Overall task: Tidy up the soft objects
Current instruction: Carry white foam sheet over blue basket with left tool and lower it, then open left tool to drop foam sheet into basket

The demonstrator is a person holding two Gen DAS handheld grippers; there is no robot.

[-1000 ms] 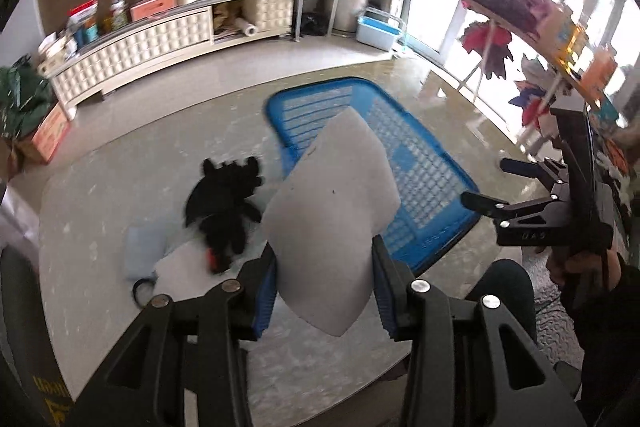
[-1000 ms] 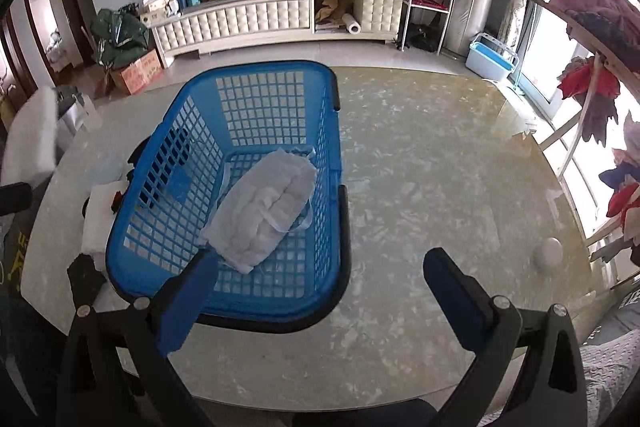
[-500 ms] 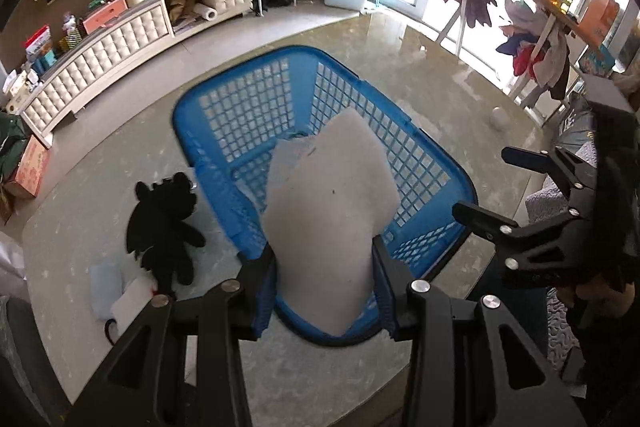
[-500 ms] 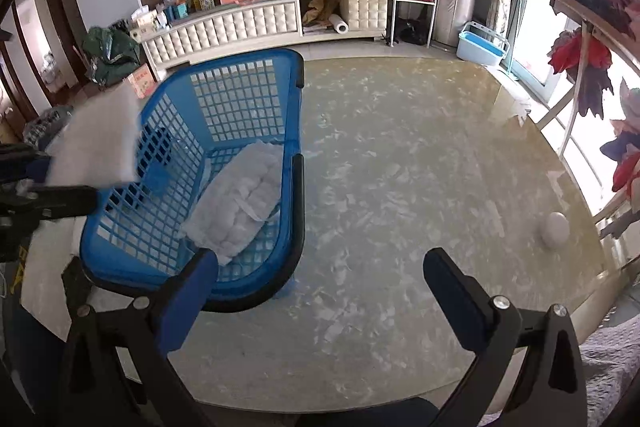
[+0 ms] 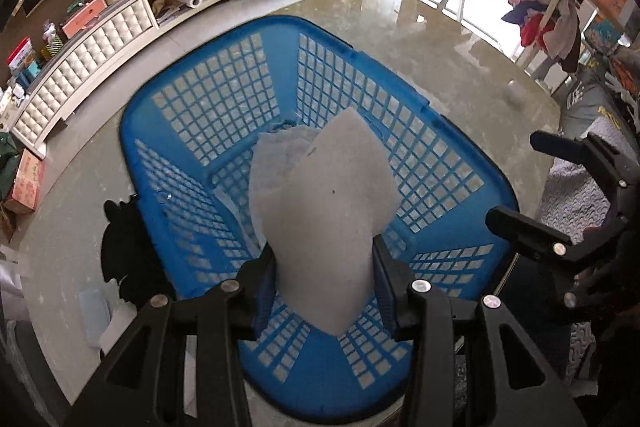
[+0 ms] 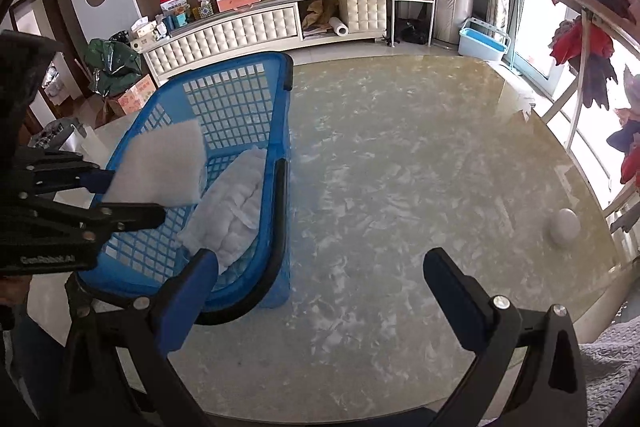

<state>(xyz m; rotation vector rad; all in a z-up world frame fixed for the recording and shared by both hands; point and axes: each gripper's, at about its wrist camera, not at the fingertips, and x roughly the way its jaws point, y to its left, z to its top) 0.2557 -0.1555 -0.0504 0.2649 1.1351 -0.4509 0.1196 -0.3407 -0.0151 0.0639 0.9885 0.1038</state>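
From the left wrist, the left gripper [image 5: 324, 279] is clenched on a white foam sheet [image 5: 328, 223], its blue pads pressing the sheet's lower part from both sides. The sheet hangs above the inside of the blue basket [image 5: 192, 227], over a white quilted cloth [image 5: 276, 163] already lying on the basket floor. A black plush toy [image 5: 124, 247] lies on the tabletop [image 5: 460, 67] just outside the basket's left wall, with pale soft items near it. The right gripper [image 5: 524, 183] shows at the right edge, clear of the basket.

From the right wrist, the right gripper [image 6: 320, 271] stands released, jaws wide and empty above the bare tabletop [image 6: 400, 167]. The foam sheet [image 6: 160, 163] is seen side-on in the left gripper [image 6: 128, 195], above the basket [image 6: 280, 99] rim, with the quilted cloth [image 6: 232, 207] below it.

The step in hand looks like dropping the sheet in. To do it well, lower it until its free corner is below the rim, centred over the cloth, then let go, so the light sheet cannot drift onto the wall or out. The right gripper should stay out of the way.
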